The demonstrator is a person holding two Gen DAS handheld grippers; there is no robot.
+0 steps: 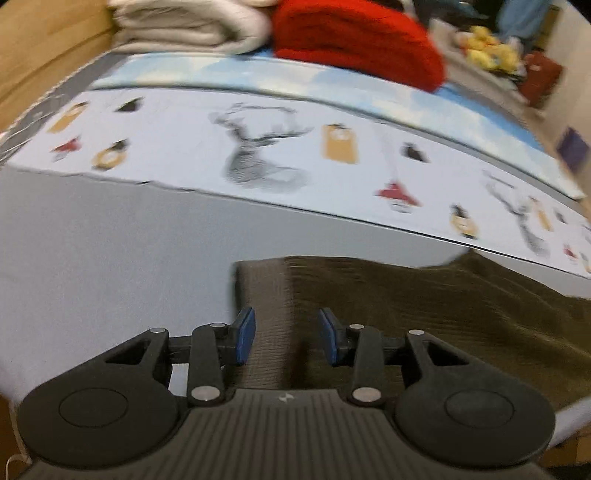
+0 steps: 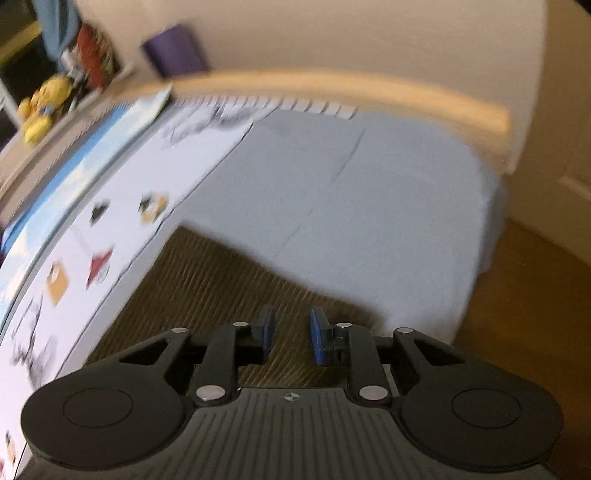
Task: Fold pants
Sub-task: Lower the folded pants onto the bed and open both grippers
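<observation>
Dark olive-brown ribbed pants (image 1: 424,317) lie flat on a pale grey bed sheet (image 1: 110,236). My left gripper (image 1: 287,334) is open, its blue pads (image 1: 245,334) hovering over the pants' left edge with nothing between them. In the right wrist view the pants (image 2: 207,280) spread below my right gripper (image 2: 291,334), which is open with a narrower gap and holds nothing. Both views are blurred by motion.
A white cover printed with deer and small figures (image 1: 258,147) lies beyond the pants. A red blanket (image 1: 354,40) and folded white bedding (image 1: 192,26) sit at the back. A wooden bed rail (image 2: 332,85), wood floor (image 2: 524,295) and yellow plush toys (image 2: 44,107) show at right.
</observation>
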